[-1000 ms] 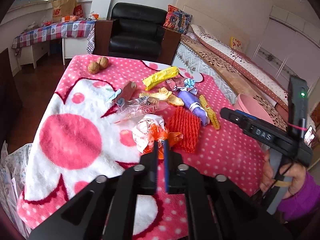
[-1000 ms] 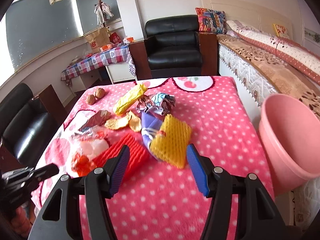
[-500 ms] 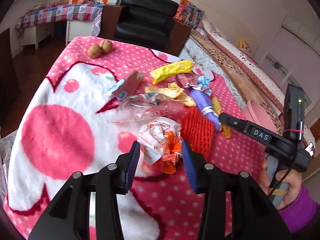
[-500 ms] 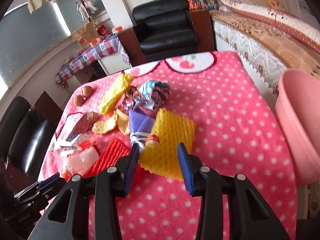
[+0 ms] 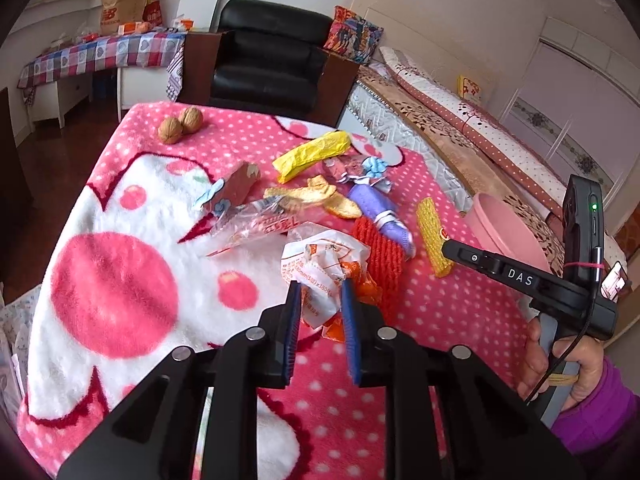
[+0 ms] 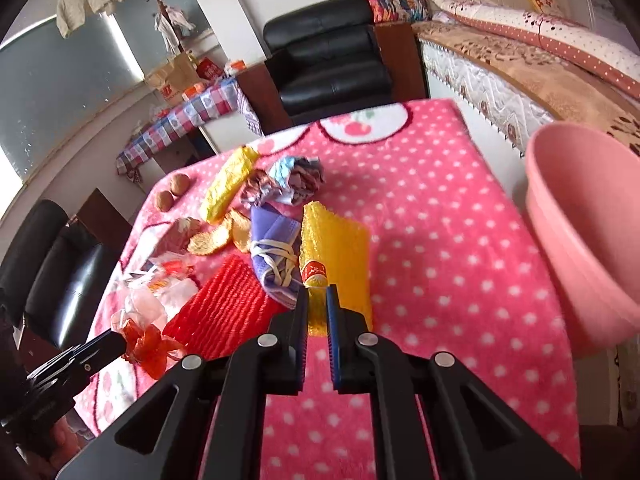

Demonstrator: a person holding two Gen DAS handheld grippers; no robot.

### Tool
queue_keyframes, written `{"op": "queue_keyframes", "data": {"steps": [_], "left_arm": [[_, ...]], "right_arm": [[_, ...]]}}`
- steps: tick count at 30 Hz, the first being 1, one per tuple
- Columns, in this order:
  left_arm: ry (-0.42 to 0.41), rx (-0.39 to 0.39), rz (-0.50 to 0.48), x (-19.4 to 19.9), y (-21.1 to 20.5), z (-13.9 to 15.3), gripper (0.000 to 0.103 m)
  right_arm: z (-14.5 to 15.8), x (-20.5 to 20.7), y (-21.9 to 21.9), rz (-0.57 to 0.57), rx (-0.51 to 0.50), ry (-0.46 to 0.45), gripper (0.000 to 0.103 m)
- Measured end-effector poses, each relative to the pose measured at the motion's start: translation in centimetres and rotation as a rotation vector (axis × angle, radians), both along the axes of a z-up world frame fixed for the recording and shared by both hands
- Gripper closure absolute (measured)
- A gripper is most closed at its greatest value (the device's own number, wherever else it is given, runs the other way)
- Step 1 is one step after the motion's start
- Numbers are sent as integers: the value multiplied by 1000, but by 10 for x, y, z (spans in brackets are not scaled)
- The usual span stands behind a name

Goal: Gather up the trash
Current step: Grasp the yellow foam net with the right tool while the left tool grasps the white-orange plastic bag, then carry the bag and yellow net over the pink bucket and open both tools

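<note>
A pink polka-dot blanket [image 6: 440,240] covers a table strewn with litter. The left gripper [image 5: 320,312] is closing its blue pads around a crumpled white and orange plastic wrapper [image 5: 320,264]. The right gripper [image 6: 317,312] is closing on the near edge of a flat yellow foam net sleeve [image 6: 340,248], pads nearly together. A round pink plastic bin [image 6: 580,240] waits just beyond the table's right edge. Best to pinch firmly before lifting, since both pieces look light and slippery, then carry each over the bin.

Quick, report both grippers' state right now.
Left gripper: closing on the crumpled white-and-orange wrapper.
Right gripper: closing on the yellow foam net.
</note>
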State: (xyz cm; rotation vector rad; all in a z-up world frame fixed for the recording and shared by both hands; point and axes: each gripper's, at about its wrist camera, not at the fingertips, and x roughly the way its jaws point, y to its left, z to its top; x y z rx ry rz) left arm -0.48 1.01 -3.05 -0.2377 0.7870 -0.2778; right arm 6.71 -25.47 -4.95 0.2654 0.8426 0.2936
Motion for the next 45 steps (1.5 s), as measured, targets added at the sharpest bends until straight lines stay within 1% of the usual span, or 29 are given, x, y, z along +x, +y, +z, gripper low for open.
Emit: {"op": "queue_keyframes", "data": {"steps": [3,6,13,16,20,25,29,34,40,45], "left_arm": [[-40,11,-11,-6,-5,13,84],[-73,7,-27,-8,-10,26,84],[-172,31,-73,-6,-38,53,84],[-202,14,-105,-1,-54,64,84],[-251,20,-148,6,-78,80,84],[-269,13,-198,18,-109,90,84],[-273,21,-245,25,-131,91,84],[-279,17,-314,39,-169,93,84],[-279,34,-390,52,-215,83,83],[-258,53,-448,64,-249,70,83]], "right_arm": [[10,-10,-6,-2,31,-22,95],[21,-20,-14,-6,56,-54,95],[40,-36,-40,-36,114,-109,95],[48,-40,-55,-69,117,-136,95],[56,-46,-79,-123,122,-159,95],[58,-50,-109,-185,126,-169,95],[56,-53,-133,-241,134,-169,94],[50,-51,-165,-319,151,-166,94],[38,-43,-195,-381,143,-146,94],[26,-39,-211,-416,140,-118,93]]}}
